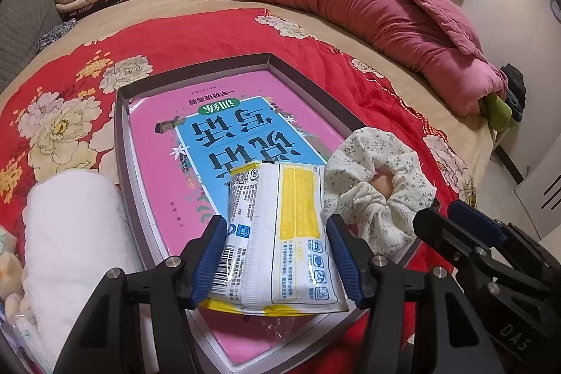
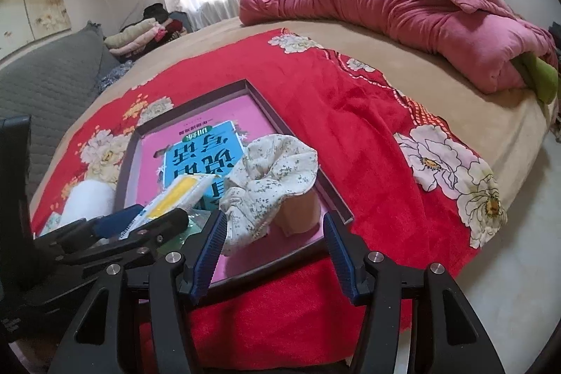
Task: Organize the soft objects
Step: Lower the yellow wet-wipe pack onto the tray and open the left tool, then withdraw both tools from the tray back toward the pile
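Your left tongs (image 1: 277, 258) clenched the white-and-yellow packet (image 1: 280, 233) over the box (image 1: 121, 142). Your right tongs (image 2: 273, 251) stood released, the floral scrunchie (image 2: 270, 177) just beyond their tips.

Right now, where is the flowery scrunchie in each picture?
Left wrist view: the scrunchie lies right of centre, beside the tissue pack.
Right wrist view: the scrunchie sits at centre, just ahead of the fingers.
Shared landmark: the pink book under it.

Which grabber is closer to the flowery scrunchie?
Right. The right gripper has the scrunchie just ahead, partly between its open fingers. The left gripper is beside it, around the tissue pack.
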A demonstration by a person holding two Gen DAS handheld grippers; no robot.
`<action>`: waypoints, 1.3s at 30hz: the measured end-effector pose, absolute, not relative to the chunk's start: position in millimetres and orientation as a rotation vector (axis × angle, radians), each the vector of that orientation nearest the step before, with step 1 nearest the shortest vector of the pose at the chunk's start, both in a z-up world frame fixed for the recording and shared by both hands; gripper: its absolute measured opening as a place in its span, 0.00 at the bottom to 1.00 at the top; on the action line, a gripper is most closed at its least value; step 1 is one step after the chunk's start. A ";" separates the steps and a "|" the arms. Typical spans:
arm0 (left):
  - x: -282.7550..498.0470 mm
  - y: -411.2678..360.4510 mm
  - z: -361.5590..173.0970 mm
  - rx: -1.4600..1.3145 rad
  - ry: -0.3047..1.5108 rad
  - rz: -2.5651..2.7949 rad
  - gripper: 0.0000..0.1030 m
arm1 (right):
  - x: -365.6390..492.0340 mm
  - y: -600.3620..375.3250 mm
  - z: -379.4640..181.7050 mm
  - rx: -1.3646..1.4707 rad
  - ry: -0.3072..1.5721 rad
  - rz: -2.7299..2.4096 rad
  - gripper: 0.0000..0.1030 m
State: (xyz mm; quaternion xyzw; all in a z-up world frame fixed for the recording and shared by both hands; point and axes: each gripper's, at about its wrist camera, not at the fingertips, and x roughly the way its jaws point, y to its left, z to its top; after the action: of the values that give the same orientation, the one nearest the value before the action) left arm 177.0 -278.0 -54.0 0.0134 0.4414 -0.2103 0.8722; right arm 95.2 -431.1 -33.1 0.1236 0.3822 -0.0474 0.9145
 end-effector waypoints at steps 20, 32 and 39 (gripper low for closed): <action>169.9 -274.0 -45.3 0.021 0.917 -0.449 0.61 | 94.4 -433.3 -30.6 0.225 0.757 -0.150 0.66; 157.5 -263.0 -35.6 -0.001 0.910 -0.460 0.64 | 93.6 -433.7 -27.9 0.222 0.746 -0.167 0.67; 145.2 -257.0 -21.6 0.000 0.871 -0.460 0.64 | 91.9 -430.6 -25.0 0.210 0.738 -0.161 0.67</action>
State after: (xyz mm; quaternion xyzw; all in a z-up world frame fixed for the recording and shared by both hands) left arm 145.2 -257.0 -21.6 0.0001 0.4181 -0.2207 0.8812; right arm 91.9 -430.6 -25.0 0.1024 0.3595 -0.0786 0.9242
